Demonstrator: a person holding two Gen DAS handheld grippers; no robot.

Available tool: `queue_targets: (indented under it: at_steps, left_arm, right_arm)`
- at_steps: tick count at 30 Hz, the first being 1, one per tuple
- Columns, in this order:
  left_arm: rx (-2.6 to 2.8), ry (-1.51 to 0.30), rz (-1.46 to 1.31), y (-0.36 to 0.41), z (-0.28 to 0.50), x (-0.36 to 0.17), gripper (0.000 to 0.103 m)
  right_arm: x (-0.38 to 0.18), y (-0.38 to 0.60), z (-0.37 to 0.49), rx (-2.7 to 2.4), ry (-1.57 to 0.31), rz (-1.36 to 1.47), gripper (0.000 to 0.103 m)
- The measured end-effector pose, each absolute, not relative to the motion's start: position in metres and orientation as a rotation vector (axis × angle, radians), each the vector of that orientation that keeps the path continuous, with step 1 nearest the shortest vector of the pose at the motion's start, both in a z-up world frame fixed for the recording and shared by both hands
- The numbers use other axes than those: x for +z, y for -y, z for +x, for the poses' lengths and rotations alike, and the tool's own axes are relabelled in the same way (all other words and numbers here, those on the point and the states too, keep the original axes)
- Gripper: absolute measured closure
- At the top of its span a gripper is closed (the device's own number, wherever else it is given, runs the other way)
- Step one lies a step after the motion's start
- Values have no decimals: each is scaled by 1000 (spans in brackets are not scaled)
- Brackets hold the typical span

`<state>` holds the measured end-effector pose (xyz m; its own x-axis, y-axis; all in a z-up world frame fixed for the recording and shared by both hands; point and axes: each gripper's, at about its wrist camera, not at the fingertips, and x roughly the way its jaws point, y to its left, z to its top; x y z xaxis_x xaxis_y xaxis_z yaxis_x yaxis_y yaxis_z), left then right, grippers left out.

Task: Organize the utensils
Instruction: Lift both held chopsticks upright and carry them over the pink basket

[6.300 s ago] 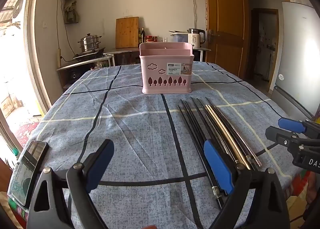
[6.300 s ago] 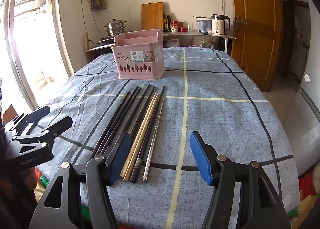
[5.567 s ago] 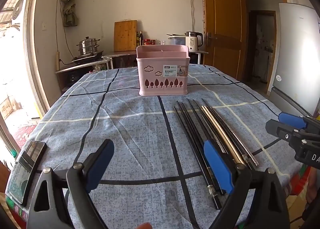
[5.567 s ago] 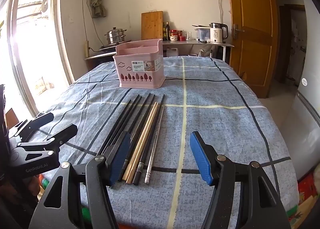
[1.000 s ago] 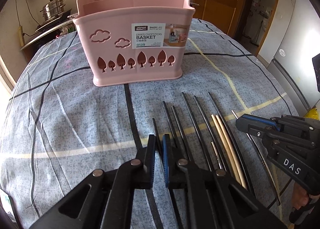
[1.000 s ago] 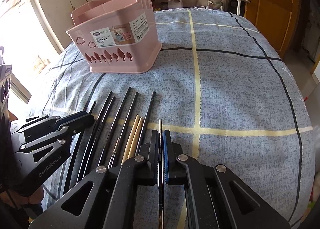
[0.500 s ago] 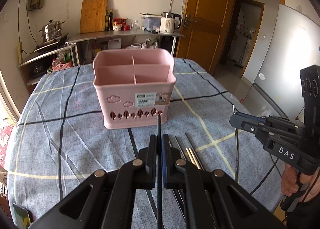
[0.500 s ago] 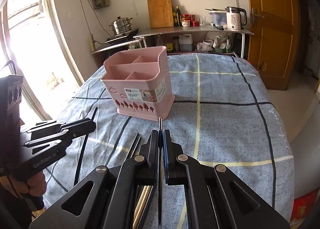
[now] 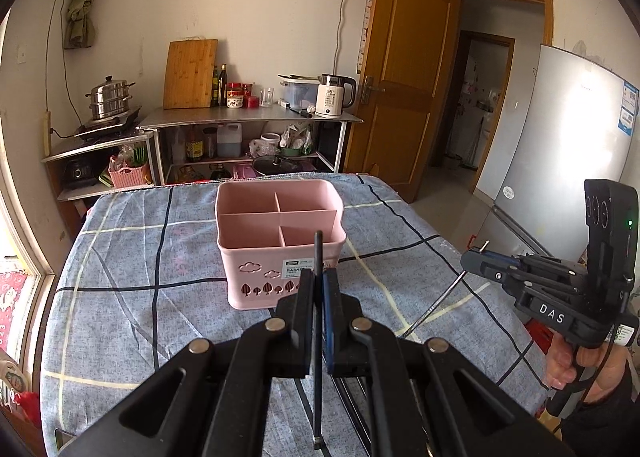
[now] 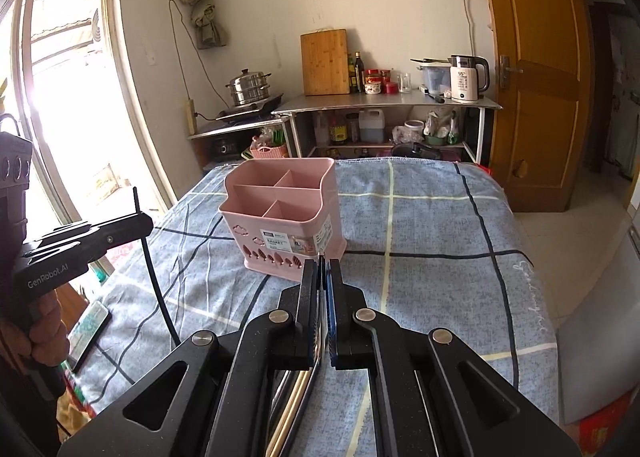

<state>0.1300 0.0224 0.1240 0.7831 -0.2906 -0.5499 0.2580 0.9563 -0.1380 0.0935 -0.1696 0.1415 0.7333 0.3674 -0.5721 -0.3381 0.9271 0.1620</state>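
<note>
A pink divided basket (image 9: pixel 280 241) stands on the blue checked tablecloth (image 9: pixel 120 297); it also shows in the right wrist view (image 10: pixel 280 225). My left gripper (image 9: pixel 319 281) is shut on a black chopstick (image 9: pixel 318 257), held upright above the table in front of the basket. My right gripper (image 10: pixel 322 269) is shut on a metal chopstick (image 9: pixel 444 297), which hangs tilted at the right. The left gripper (image 10: pixel 140 225) with its black chopstick (image 10: pixel 154 277) shows at the left of the right wrist view. More chopsticks (image 10: pixel 296 397) lie below the right gripper.
A phone (image 10: pixel 86 329) lies at the table's left edge. A fridge (image 9: pixel 560 161) stands to the right. A metal shelf (image 9: pixel 248 125) with a kettle, bottles and a cutting board is behind the table, and a wooden door (image 9: pixel 404 97) beside it.
Both grippers have risen higher above the table with their chopsticks. The basket now looks lower and farther, and its compartments show from above.
</note>
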Motion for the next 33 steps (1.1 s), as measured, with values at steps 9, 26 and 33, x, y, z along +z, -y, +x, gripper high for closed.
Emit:
queue_targets:
  at_steps: [9,26,33]
  left_arm:
    - [-307,-585,-57,-25,129,137,98]
    - [-302,-499,-100,-56,186,218,98]
    - [-278,-448,-116,-69,215,239,98]
  right_arm:
    - [155,167,92,408,-617,31,99]
    - [213,120,146,495,-506,38,99]
    - [221,99,179,505,-481,60,99]
